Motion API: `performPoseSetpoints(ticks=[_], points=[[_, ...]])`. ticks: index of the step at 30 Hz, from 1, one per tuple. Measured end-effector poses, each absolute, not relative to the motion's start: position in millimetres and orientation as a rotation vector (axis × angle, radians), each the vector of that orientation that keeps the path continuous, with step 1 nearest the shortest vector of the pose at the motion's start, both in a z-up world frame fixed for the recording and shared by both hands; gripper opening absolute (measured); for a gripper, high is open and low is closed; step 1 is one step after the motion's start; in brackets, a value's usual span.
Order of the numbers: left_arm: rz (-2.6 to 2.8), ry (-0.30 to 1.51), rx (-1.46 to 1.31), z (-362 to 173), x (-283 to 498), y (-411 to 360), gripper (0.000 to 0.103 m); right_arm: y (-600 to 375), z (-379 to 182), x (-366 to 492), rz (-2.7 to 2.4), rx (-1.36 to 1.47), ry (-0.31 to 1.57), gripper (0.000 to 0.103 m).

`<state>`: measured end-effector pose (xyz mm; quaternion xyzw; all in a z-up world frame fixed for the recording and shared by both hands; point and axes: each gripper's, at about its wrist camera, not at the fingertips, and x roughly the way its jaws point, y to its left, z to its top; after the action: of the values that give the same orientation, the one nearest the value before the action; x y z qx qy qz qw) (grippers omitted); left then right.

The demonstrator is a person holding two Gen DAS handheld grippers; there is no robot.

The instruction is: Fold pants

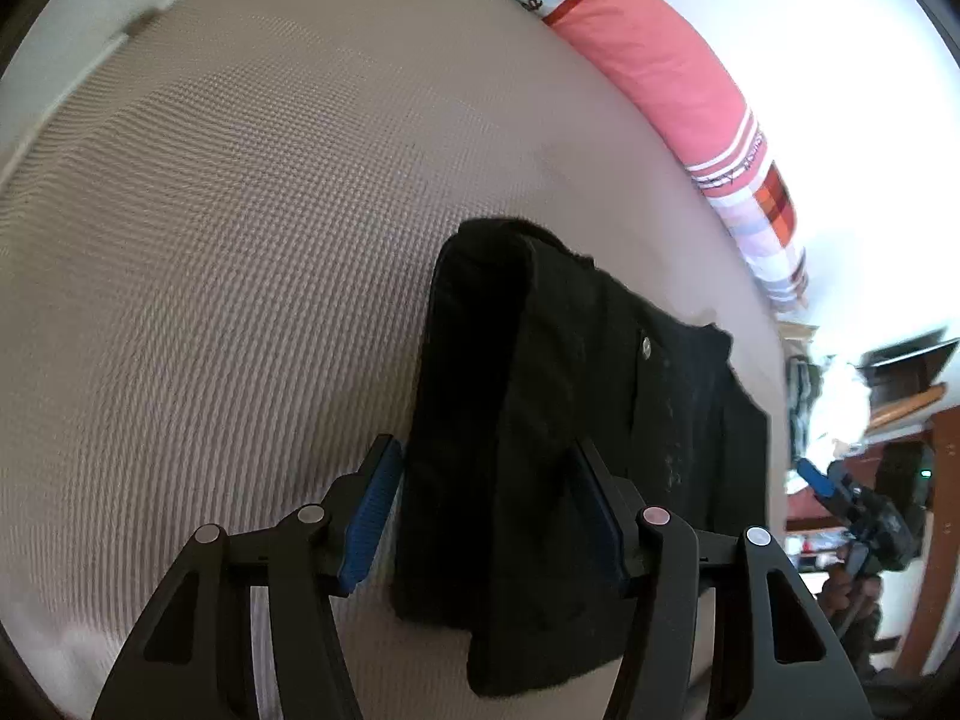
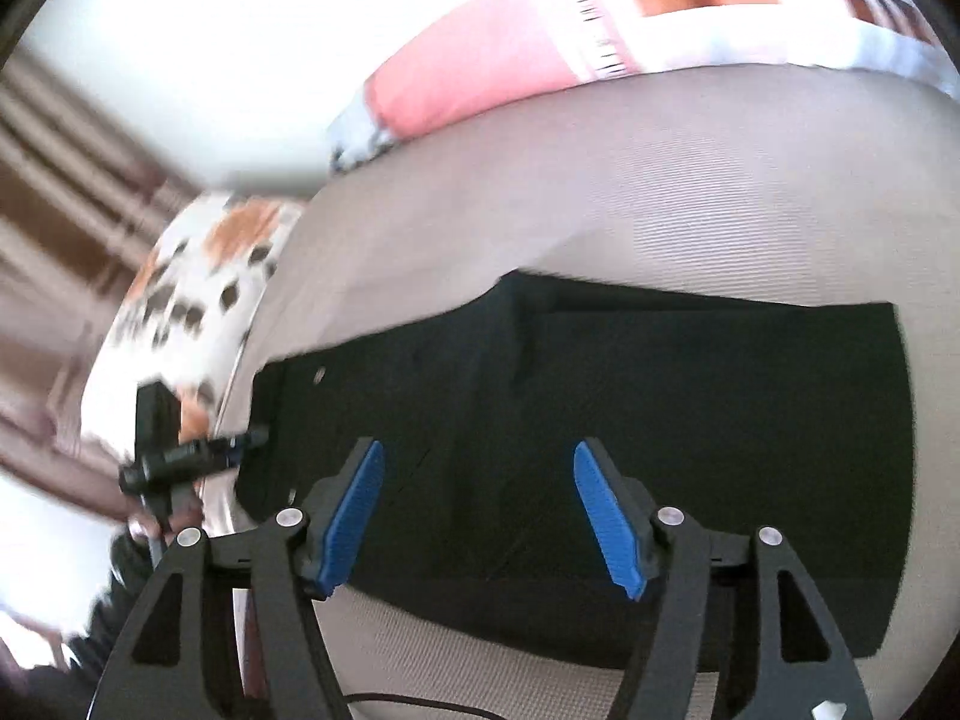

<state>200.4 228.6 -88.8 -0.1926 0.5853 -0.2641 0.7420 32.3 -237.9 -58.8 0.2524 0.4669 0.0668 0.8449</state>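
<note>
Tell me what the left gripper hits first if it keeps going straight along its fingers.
Most likely the black pants. The left gripper is open, and the folded fabric already lies between its fingers and runs on ahead over the beige bed cover. Whether the fingers already touch the cloth is unclear.

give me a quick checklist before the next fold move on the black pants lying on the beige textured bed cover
1. Left gripper open: ok, its blue pads stand wide apart.
2. Right gripper open: ok, nothing is clamped between its blue pads.
3. Black pants lying on the beige textured bed cover: ok, already partly folded, with a doubled layer along one edge.
4. Fabric free of both grippers: ok for the right one; cannot tell whether the left one's pads touch the cloth.
5. Pink pillow clear of the pants: ok, it lies apart at the bed's far side.
6. Pants flat without wrinkles: cannot tell, the black cloth hides detail.
</note>
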Motion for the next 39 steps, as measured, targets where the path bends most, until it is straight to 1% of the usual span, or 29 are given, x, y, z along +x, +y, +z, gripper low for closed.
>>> performPoseSetpoints(ticks=[9,17,19,23,25,28,29,32,34,35,36,39], points=[[-0.752,1.316,-0.466,-96.0,228.5,236.2,0.058,-241.4,-58.6,40.5,0.063,0.536,0.989,0.064],[-0.878,1.317,-0.577,-107.4,238.3,226.9,0.058,-245.3,-61.2,49.8,0.055,0.547,0.977,0.064],[-0.886,1.301,-0.572,-108.2,240.5,223.8,0.053,-243.9,-65.4,51.4,0.064,0.554,0.981,0.064],[-0.834,1.260,-0.569,-107.7,247.5,209.7,0.049,-241.7,-73.1,55.9,0.081,0.571,0.991,0.064],[-0.782,1.251,-0.555,-105.4,241.9,212.9,0.041,-241.6,-70.8,53.9,0.095,0.573,0.974,0.064],[-0.667,1.242,-0.537,-99.5,230.1,208.9,0.036,-246.2,-63.1,47.0,0.086,0.545,0.945,0.064],[-0.617,1.240,-0.515,-94.6,225.7,204.9,0.036,-250.1,-60.1,44.4,0.079,0.538,0.932,0.064],[-0.494,1.229,-0.446,-74.0,212.5,191.1,0.028,-269.5,-53.3,34.6,0.049,0.557,0.895,0.064],[-0.468,1.225,-0.483,-56.2,203.6,186.1,0.020,-282.4,-50.2,27.6,0.027,0.569,0.872,0.064],[-0.479,1.229,-0.524,-49.9,200.1,185.4,0.018,-289.7,-49.1,23.1,0.018,0.577,0.859,0.064],[-0.494,1.231,-0.575,-39.8,194.4,181.8,0.017,-296.5,-48.6,18.7,0.014,0.585,0.849,0.064],[-0.461,1.207,-0.547,-12.5,177.1,161.7,0.016,-312.0,-47.7,8.3,0.005,0.598,0.824,0.064]])
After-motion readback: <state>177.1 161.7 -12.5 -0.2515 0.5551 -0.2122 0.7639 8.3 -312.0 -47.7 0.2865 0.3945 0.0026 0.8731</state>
